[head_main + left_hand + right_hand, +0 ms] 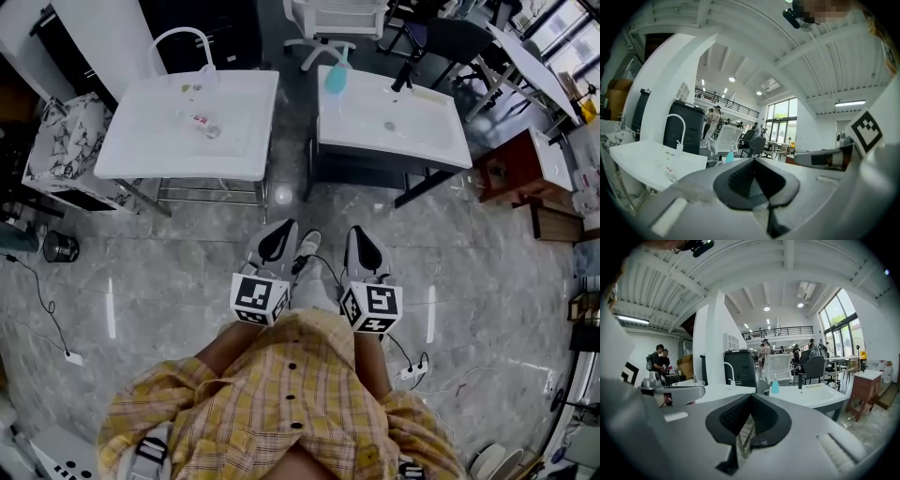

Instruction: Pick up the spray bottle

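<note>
The spray bottle (335,75) is teal with a white head and stands upright at the far left corner of the right white sink table (431,141). It shows small and distant as the spray bottle (729,157) in the left gripper view and as the spray bottle (775,386) in the right gripper view. My left gripper (274,244) and right gripper (364,251) hover side by side over the floor, close to the person's body and well short of the tables. Both point toward the sinks with jaws shut and nothing between them.
A left white sink table (141,150) carries an arched faucet (178,37) and a clear bottle (202,125) lying down. A gap of tiled floor separates the tables. A white chair (333,19) stands behind, a brown cabinet (520,169) at right, a power strip (412,371) on the floor.
</note>
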`<state>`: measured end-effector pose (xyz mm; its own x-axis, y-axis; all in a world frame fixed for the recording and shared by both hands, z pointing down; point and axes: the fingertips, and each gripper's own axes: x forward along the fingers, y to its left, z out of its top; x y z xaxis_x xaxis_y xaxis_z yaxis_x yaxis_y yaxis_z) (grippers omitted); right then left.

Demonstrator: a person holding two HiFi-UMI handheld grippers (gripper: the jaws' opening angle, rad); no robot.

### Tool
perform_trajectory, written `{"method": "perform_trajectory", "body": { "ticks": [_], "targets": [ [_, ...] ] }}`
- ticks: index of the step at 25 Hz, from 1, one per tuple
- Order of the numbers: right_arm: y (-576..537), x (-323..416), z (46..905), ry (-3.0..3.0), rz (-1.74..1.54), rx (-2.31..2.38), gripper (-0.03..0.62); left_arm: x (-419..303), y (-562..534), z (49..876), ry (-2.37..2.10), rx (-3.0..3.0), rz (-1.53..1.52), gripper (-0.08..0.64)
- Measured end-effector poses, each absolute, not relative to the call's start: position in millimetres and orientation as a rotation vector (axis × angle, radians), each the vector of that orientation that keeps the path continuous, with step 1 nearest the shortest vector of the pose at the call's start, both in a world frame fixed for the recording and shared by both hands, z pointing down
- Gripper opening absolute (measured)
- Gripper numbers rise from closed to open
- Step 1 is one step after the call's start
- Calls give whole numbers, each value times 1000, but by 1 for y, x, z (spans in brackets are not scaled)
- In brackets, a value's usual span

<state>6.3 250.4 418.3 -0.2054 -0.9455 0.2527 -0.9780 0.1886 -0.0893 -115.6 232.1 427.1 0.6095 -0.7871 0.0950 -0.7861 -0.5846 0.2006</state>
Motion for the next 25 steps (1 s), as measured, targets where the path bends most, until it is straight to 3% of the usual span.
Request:
{"method": "perform_trajectory", "body": {
  "ticks": [25],
  "targets": [
    [-28,65,407,-2406,392,1837,0,-46,-33,411,-1376,2636,60,0]
  ]
}}
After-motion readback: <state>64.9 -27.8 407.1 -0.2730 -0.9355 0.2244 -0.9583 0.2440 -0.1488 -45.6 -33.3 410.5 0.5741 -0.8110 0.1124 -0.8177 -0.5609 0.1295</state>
